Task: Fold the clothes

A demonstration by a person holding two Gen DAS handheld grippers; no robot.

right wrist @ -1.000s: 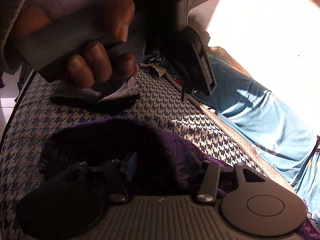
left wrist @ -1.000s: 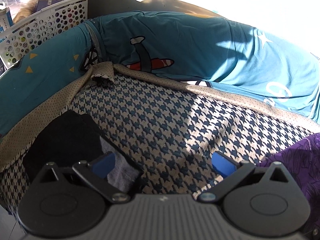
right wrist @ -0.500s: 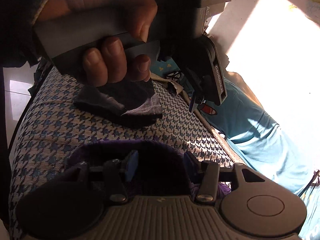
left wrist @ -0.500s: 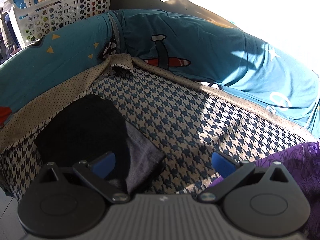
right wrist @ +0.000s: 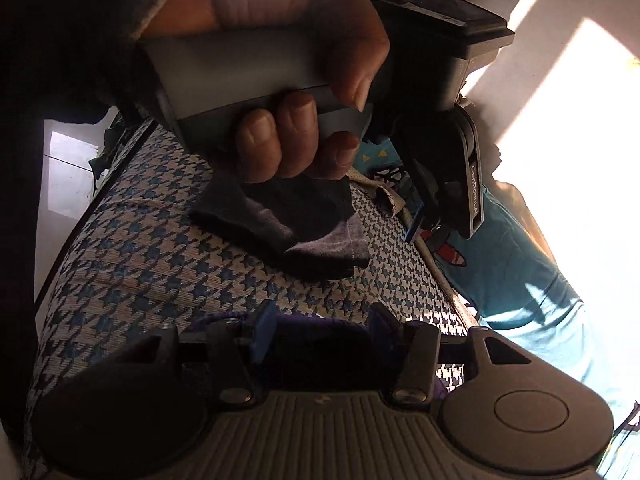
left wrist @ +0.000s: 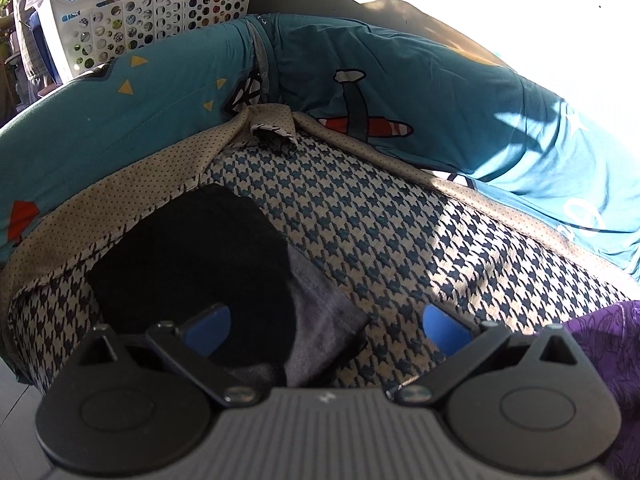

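Left gripper (left wrist: pixel 327 322), jaws released, hovers over a folded dark garment (left wrist: pixel 200 268) under its left finger. Right gripper (right wrist: pixel 320 334) clasps a purple garment (right wrist: pixel 320 340). Beyond: houndstooth cushion (left wrist: pixel 360 220), teal bedding (left wrist: pixel 440 92), white basket (left wrist: pixel 152 12).

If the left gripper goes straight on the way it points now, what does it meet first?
Probably the houndstooth cushion, just right of the folded dark garment; the left gripper is open and empty. Depth is unclear.
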